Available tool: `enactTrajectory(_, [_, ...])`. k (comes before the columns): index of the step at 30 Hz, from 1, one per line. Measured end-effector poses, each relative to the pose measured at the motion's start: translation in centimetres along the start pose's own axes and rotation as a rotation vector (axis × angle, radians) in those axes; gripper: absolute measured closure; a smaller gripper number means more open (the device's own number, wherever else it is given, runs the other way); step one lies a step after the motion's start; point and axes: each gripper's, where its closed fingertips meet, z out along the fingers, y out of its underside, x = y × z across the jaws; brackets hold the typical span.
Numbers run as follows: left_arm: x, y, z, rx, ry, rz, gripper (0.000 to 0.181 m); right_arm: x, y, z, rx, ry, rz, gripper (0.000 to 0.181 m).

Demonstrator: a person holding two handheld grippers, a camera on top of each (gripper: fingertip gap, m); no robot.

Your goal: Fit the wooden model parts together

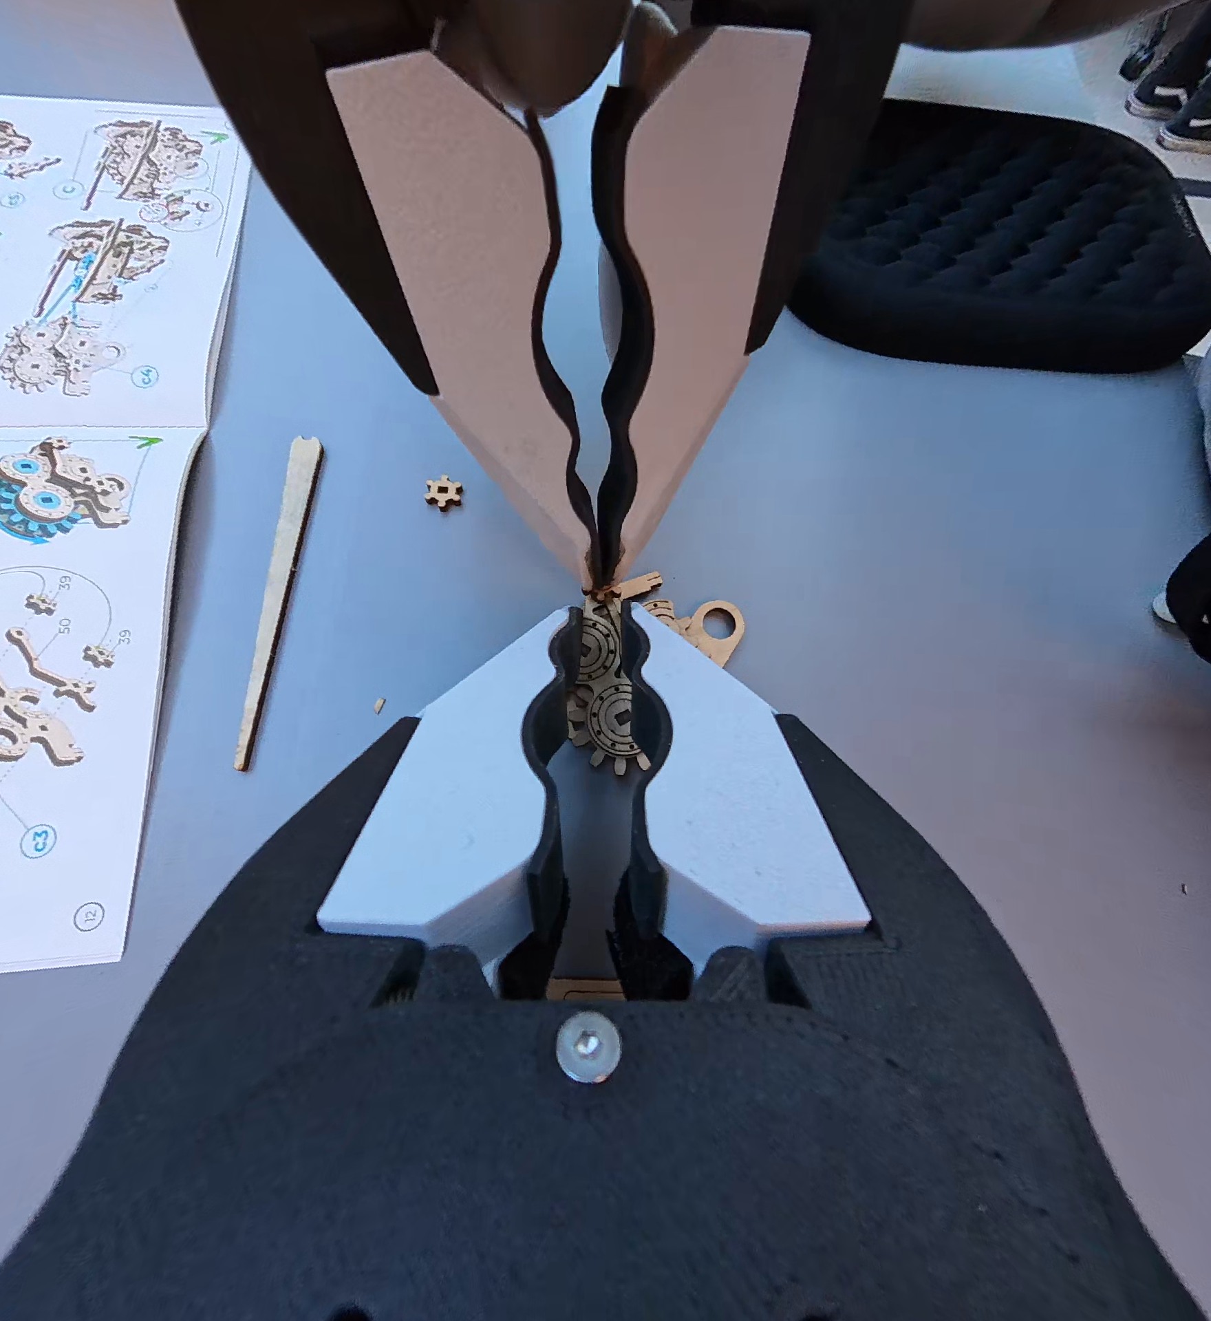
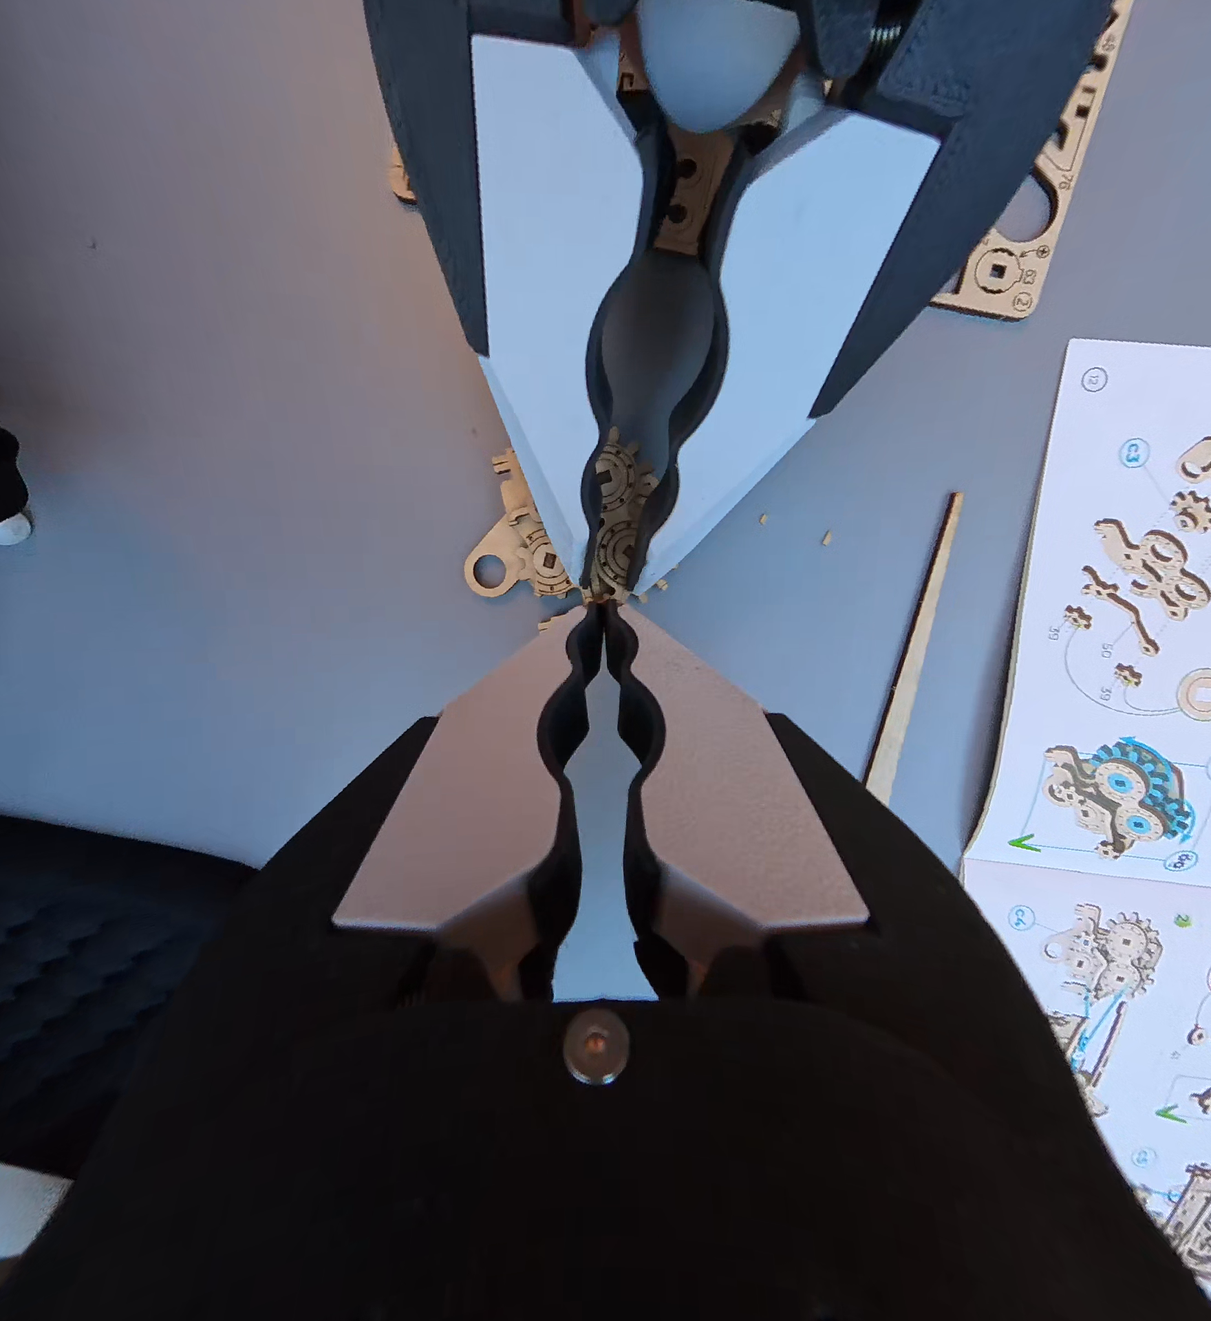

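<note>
In the left wrist view the left gripper (image 1: pixel 599 615), with pale blue fingers (image 1: pixel 474 779) and black wavy pads, is pressed onto a wooden gear assembly (image 1: pixel 606 693) standing on edge between the pads; two toothed discs of it show in the gap. Tip to tip with it from the far side comes the right gripper (image 1: pixel 599 568), pinkish fingers with black pads, its tips pressed together on a tiny wooden piece (image 1: pixel 599 590) that sits right at the top edge of the gear assembly. Whether that piece is already seated I cannot tell.

In the right wrist view the same meeting appears reversed: the right gripper (image 2: pixel 601 607) near, pinching at its very tip, the left gripper (image 2: pixel 606 582) beyond with the gear assembly (image 2: pixel 617 515) clamped inside.

On the grey table (image 1: pixel 874 572) just behind the tips lies another wooden gear part with a ring lug (image 1: pixel 713 629). Left of the grippers a small cog (image 1: pixel 443 493) lies loose, and beside it a long tapered wooden stick (image 1: pixel 277 607). Further left lies an open instruction booklet (image 1: pixel 73 500). A wooden parts sheet (image 2: pixel 1003 257) lies flat behind the left gripper in the right wrist view. Beyond the table edge stands a black padded chair (image 1: pixel 1003 243)
</note>
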Motion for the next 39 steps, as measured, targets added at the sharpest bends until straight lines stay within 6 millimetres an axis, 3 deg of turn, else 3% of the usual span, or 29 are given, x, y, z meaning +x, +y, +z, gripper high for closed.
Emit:
enactTrajectory(17, [0.1, -0.2, 0.2, 0.005, 0.003, -0.021, 0.174, 0.0, -0.1, 0.1, -0.05, 0.124, -0.003, 0.181])
enactTrajectory(21, [0.0, -0.2, 0.2, 0.01, 0.001, -0.019, 0.174, 0.4, 0.1, -0.3, 0.05, 0.118, 0.03, 0.181])
enactTrajectory(27, [-0.1, 0.0, -0.1, 0.008, 0.002, -0.013, 0.172, 1.1, -0.6, -2.6, 0.331, 0.139, 0.013, 0.181])
enactTrajectory(34, [-0.2, -0.2, -0.1, -0.014, -0.037, 0.016, 0.173, 0.5, 0.0, -0.3, 0.286, 0.059, 0.011, 0.181])
enactTrajectory(39, [-0.1, -0.6, -0.3, -0.005, -0.039, -0.002, 0.179, 0.4, -0.1, -0.6, 0.31, 0.039, 0.041, 0.181])
